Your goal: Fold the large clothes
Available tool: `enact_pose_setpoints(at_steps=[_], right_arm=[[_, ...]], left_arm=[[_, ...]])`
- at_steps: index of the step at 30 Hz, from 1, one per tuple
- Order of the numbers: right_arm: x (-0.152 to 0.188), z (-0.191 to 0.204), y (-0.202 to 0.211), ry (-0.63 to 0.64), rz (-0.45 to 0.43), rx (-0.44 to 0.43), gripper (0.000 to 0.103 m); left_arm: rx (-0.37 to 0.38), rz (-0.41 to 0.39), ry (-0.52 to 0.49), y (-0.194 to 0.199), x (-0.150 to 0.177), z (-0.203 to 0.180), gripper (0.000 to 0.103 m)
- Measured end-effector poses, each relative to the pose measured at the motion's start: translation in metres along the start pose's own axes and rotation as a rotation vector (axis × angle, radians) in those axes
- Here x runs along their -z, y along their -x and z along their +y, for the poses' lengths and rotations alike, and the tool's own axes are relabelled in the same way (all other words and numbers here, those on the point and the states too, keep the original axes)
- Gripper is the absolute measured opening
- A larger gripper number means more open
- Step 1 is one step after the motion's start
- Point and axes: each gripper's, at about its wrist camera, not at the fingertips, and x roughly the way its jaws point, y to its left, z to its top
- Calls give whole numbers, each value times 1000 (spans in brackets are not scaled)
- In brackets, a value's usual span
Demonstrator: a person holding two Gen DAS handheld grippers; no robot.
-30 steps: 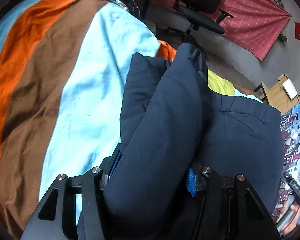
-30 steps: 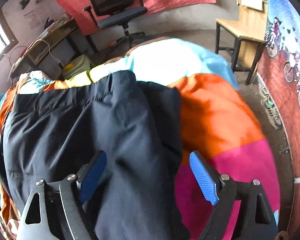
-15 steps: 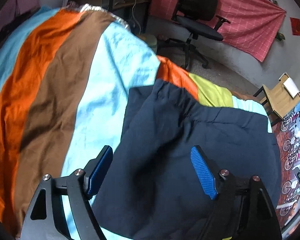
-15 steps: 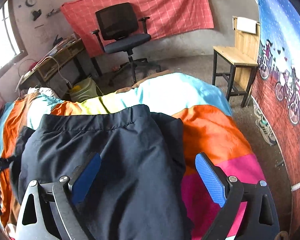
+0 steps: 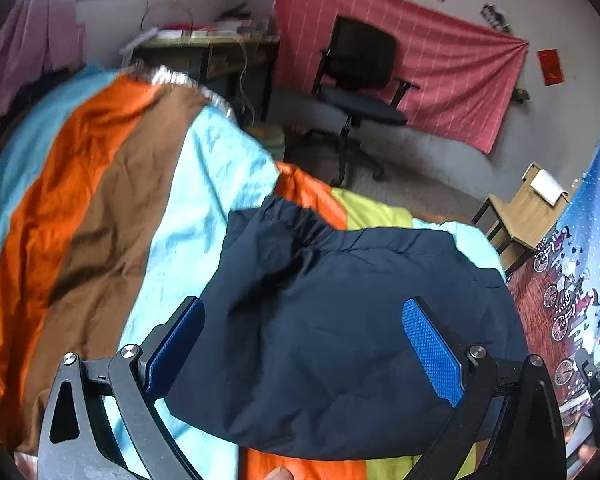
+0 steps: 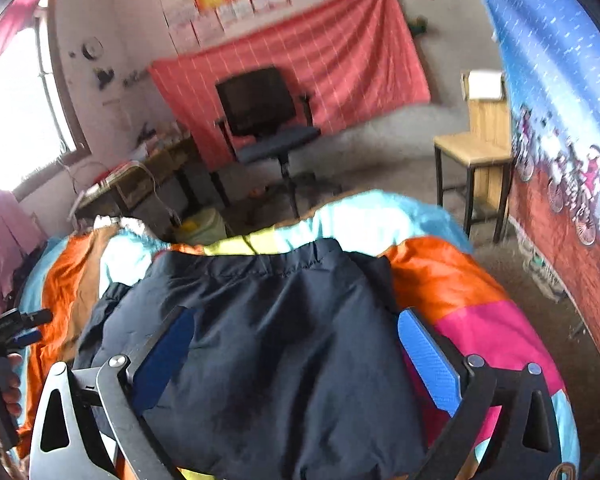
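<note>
On the striped bedspread, I see the folded navy garment, waistband toward the office chair; my left gripper and right gripper fingers gape, holding nothing.

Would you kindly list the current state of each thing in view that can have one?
Left gripper: open, holding nothing.
Right gripper: open, holding nothing.
Navy garment: folded over, lying loose on the bedspread.
Striped bedspread: spread out, wrinkled.
Office chair: unoccupied.
</note>
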Motion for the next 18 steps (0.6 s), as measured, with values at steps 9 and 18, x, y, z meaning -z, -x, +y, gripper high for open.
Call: enact_pose_setpoints(at_steps=[9, 18], right_arm=[[26, 38, 40, 129, -66, -3, 103], [46, 77, 82, 175, -117, -39, 103]], left_arm=[[-67, -179, -173, 52, 31, -17, 100], [-51, -256, -229, 99, 64, -12, 100]])
